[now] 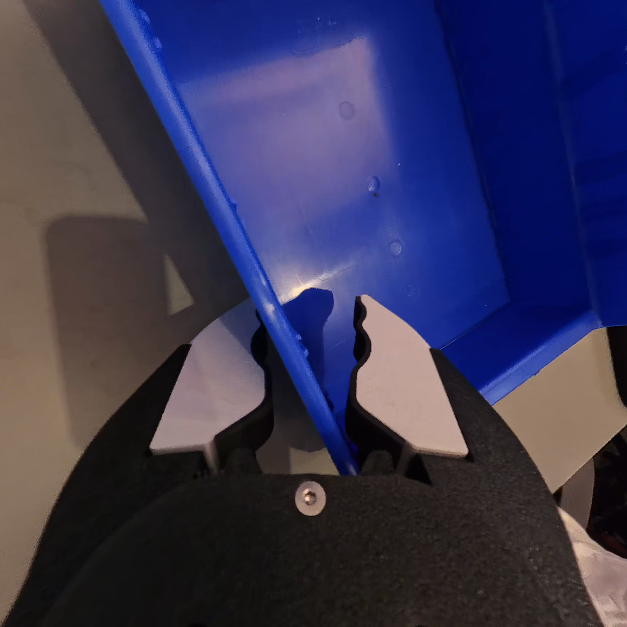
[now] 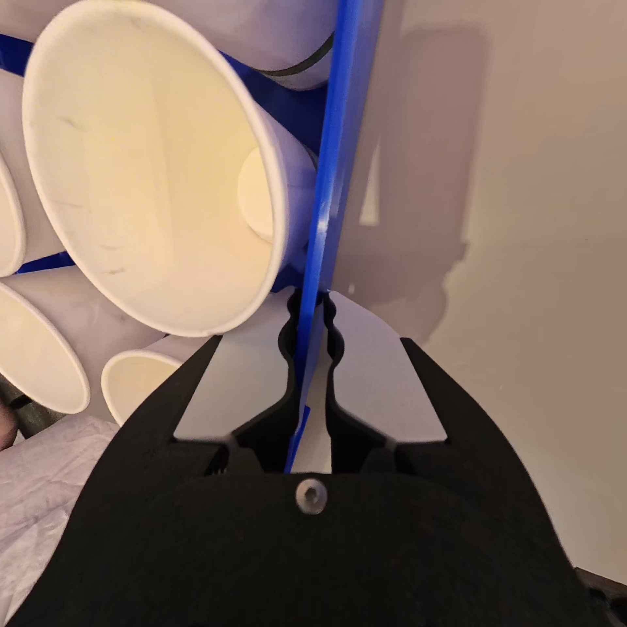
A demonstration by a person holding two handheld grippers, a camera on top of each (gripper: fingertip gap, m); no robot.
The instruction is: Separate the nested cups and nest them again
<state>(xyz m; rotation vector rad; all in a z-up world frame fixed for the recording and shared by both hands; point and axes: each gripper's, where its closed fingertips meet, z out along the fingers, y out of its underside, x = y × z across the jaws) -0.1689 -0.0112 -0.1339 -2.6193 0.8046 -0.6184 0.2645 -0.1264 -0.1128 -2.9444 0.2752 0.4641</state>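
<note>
A blue plastic bin [image 1: 339,169] fills the left wrist view, and the part of its inside that shows is bare. My left gripper [image 1: 308,308] straddles the bin's side wall and is shut on it, the wall running slantwise between the fingers. In the right wrist view my right gripper [image 2: 309,298] is shut on another thin wall of the bin [image 2: 325,169]. Several white paper cups lie on their sides in the bin to the left of that wall. The largest cup [image 2: 152,169] faces me with its mouth open. Smaller ones lie at the lower left [image 2: 37,349] and beside my left finger [image 2: 142,383].
A beige tabletop [image 2: 509,203] lies beyond the bin and carries the grippers' shadows; it also shows in the left wrist view [image 1: 51,169]. Crumpled white sheeting [image 2: 40,492] lies at the lower left, and also at the lower right in the left wrist view [image 1: 590,559].
</note>
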